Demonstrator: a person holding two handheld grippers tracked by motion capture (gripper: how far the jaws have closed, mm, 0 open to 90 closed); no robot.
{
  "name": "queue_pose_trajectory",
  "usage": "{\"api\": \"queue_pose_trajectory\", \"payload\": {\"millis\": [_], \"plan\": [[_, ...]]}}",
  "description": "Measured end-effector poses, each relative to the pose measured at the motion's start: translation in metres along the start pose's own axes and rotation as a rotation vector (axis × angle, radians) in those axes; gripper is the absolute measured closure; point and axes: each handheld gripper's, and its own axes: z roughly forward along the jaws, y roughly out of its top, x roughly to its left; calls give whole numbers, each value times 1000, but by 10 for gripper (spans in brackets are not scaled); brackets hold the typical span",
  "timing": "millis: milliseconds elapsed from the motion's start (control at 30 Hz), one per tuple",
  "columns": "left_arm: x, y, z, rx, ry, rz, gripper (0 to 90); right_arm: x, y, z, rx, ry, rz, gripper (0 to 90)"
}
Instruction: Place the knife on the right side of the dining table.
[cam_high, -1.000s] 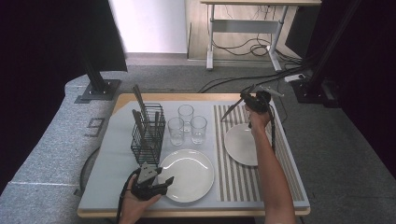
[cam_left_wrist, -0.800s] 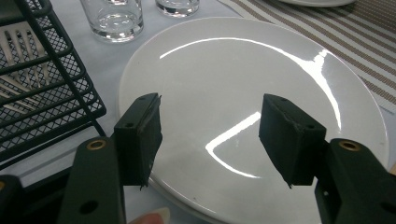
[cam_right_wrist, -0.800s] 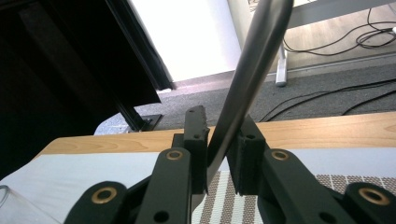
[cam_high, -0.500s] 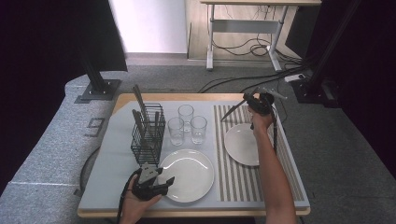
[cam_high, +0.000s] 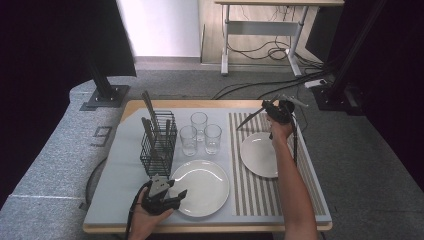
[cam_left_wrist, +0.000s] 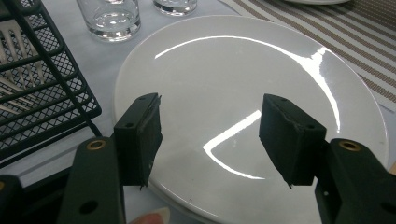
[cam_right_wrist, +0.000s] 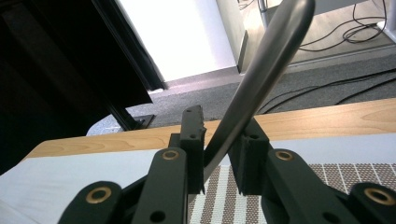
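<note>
My right gripper (cam_high: 267, 110) hovers over the far right of the table, above the striped mat (cam_high: 250, 192). In the right gripper view its jaws (cam_right_wrist: 218, 140) are shut on the handle of a metal cutlery piece (cam_right_wrist: 261, 70), which slants up between the pads. From above, the cutlery piece (cam_high: 247, 121) sticks out to the left and down. My left gripper (cam_high: 175, 196) is at the near edge, open over the left rim of a white plate (cam_high: 202, 182). In the left gripper view the plate (cam_left_wrist: 233, 70) lies bare between the pads of the gripper (cam_left_wrist: 212, 135).
A black wire basket (cam_high: 157, 142) with cutlery stands left of centre, also seen in the left gripper view (cam_left_wrist: 42, 93). Three glasses (cam_high: 199, 122) stand behind the near plate. A second white plate (cam_high: 257, 155) lies on the striped mat, under the right forearm.
The right hand has shifted a little with the cutlery piece. The left hand has kept still.
</note>
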Motion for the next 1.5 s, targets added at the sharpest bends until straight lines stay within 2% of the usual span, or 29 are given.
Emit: {"api": "queue_pose_trajectory", "payload": {"millis": [433,800,1500], "plan": [[-2,0,3,10,-4,9,388,-6,-2,-1,0,-9,12,752],[-4,-1,4,15,-4,12,385,-12,-4,-2,21,-25,22,737],[-5,-1,6,22,-6,15,385,-15,-4,-3,28,-20,30,734]]}}
